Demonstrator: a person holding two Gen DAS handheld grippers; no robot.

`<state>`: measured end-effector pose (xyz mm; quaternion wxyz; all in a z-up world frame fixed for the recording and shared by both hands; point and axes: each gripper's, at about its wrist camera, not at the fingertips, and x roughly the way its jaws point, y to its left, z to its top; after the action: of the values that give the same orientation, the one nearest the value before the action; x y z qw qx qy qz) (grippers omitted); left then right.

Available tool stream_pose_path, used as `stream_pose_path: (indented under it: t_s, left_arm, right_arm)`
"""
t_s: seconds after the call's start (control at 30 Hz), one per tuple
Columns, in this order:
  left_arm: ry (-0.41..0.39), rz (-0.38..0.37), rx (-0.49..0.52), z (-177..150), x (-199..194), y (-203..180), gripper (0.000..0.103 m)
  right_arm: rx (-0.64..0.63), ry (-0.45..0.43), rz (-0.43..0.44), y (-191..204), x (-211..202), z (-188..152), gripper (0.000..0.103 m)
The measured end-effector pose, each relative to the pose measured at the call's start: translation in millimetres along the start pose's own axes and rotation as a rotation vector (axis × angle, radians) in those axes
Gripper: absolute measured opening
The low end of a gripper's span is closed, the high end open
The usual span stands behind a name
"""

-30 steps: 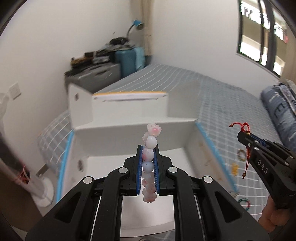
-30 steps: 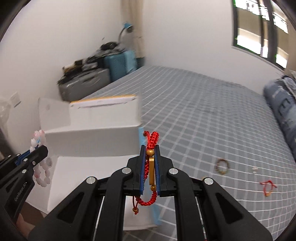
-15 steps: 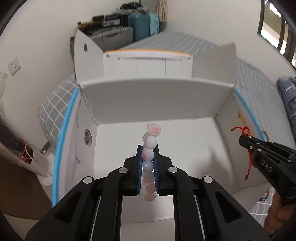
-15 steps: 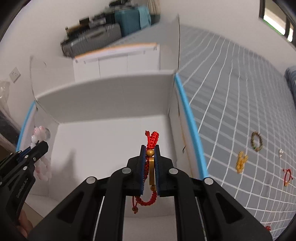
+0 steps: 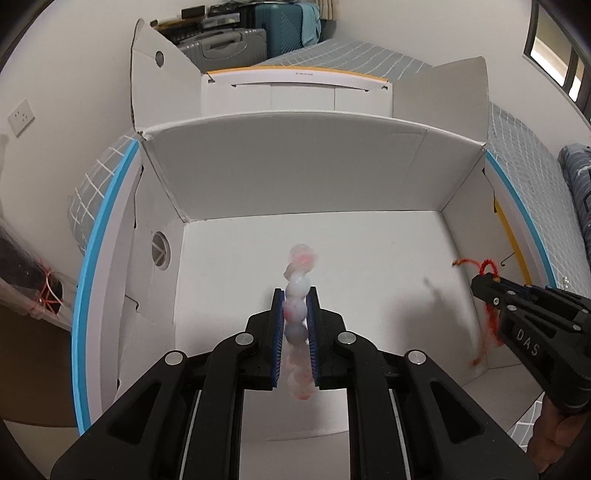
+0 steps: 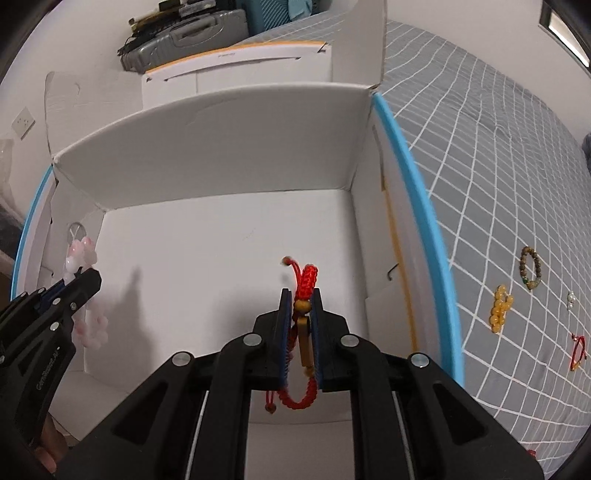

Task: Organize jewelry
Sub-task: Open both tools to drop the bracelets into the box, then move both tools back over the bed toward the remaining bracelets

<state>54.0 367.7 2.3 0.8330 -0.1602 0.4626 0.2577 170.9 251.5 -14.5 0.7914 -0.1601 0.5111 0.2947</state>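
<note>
An open white cardboard box (image 5: pixel 295 177) (image 6: pixel 221 155) stands on the bed below both grippers. My left gripper (image 5: pixel 295 295) is shut on a pink and white bead bracelet (image 5: pixel 297 288), held above the box floor; the bracelet also shows in the right wrist view (image 6: pixel 83 258). My right gripper (image 6: pixel 301 295) is shut on a red cord bracelet with a gold bar (image 6: pixel 304 321), also over the box floor; it shows at the right of the left wrist view (image 5: pixel 484 295). The box floor is bare.
The box flaps stand up at the back and sides. On the grey checked bed cover (image 6: pixel 480 166), right of the box, lie a brown bead bracelet (image 6: pixel 530 267), a yellow bead bracelet (image 6: pixel 500 308), a small pale piece (image 6: pixel 571 300) and a red cord bracelet (image 6: pixel 578 350). Suitcases (image 5: pixel 236 33) stand behind.
Both grippers have moved forward and down, from in front of the box to over its inside, each still holding its bracelet. The bracelets swing and blur.
</note>
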Motion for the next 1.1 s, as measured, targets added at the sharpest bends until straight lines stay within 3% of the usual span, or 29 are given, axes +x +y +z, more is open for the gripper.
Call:
stream_pose_path:
  t_s: [0.07,0.1,0.23,0.37,0.5,0.57,0.63,0.83,1.0,1.1]
  left_arm:
    - [-0.002,0.006,0.006,0.4,-1.5,-1.3,0.014]
    - [-0.005,0.005,0.006,0.1,-2.9,-1.7,0.015]
    - [-0.032,0.01,-0.015,1.0,-11.4,1.6,0.039]
    - [-0.088,0.037,-0.022,1.7,-27.6,4.2,0.065]
    - [-0.144,0.043,-0.03,4.1,-49.1,6.9,0.077]
    - [-0.219,0.082,-0.025,1.4,-64.6,6.5,0.096]
    - [-0.282,0.113,-0.022,-1.8,-78.1,3.6,0.097]
    - [-0.336,0.064,0.016,-1.6,-108.6,-22.1,0.097]
    - [-0.366,-0.004,0.049,-3.5,-128.2,-55.9,0.097]
    - [-0.364,-0.038,0.087,-4.6,-133.3,-83.1,0.097]
  right_arm:
    - [0.004,0.002,0.006,0.8,-0.3,-1.4,0.013]
    - [0.007,0.003,0.006,0.8,-0.2,-2.2,0.019]
    - [-0.004,-0.007,0.018,4.1,-5.5,-2.6,0.043]
    - [-0.008,-0.05,0.03,6.9,-24.4,-1.5,0.06]
    - [0.003,-0.097,0.037,3.8,-45.2,-1.8,0.079]
    - [0.005,-0.117,0.043,1.1,-57.4,-3.8,0.085]
    - [0.012,-0.157,0.043,-3.9,-74.3,-7.2,0.088]
    - [0.037,-0.269,0.031,-27.3,-120.4,-15.4,0.096]
    - [0.066,-0.379,-0.036,-59.5,-151.6,-25.0,0.096]
    - [0.101,-0.446,-0.119,-88.0,-165.7,-36.9,0.096]
